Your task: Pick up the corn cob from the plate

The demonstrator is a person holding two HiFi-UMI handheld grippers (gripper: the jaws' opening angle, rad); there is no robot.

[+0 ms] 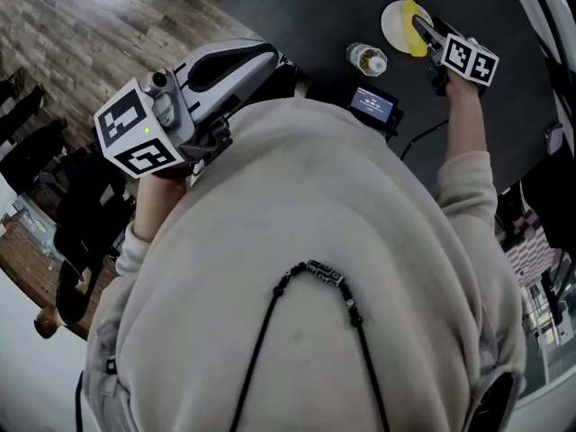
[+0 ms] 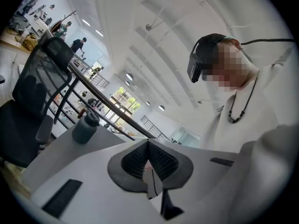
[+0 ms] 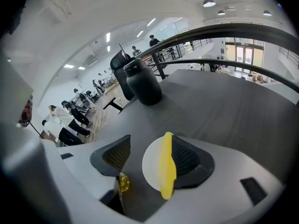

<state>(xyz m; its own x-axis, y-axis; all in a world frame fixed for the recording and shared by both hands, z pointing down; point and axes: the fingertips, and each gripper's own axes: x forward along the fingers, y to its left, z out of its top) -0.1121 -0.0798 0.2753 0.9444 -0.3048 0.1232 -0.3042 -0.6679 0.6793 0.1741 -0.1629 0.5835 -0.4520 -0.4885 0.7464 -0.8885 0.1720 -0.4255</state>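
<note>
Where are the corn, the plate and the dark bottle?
Yellow corn cob [image 3: 167, 164]: right gripper view, its middle.
Round white plate [image 3: 150, 168]: right gripper view, bare left part.
Dark grey bottle [image 3: 143, 85]: right gripper view, its body.

Matt dark table [image 3: 233, 106] with faint grain. Smooth matt white plate [image 3: 150, 164]. Smooth yellow corn cob [image 3: 167, 167], plastic-looking. Worn wood-plank floor [image 1: 81, 34]. Soft beige cloth sweater [image 1: 315, 268]. Clear glossy plastic bottle [image 1: 367, 59].

Corn cob [image 1: 412, 16] lies on plate [image 1: 393, 25] on tabletop [image 1: 306, 7]; bottle [image 1: 367, 58] just left, nearer; screen device [image 1: 373, 103] nearer still.
</note>
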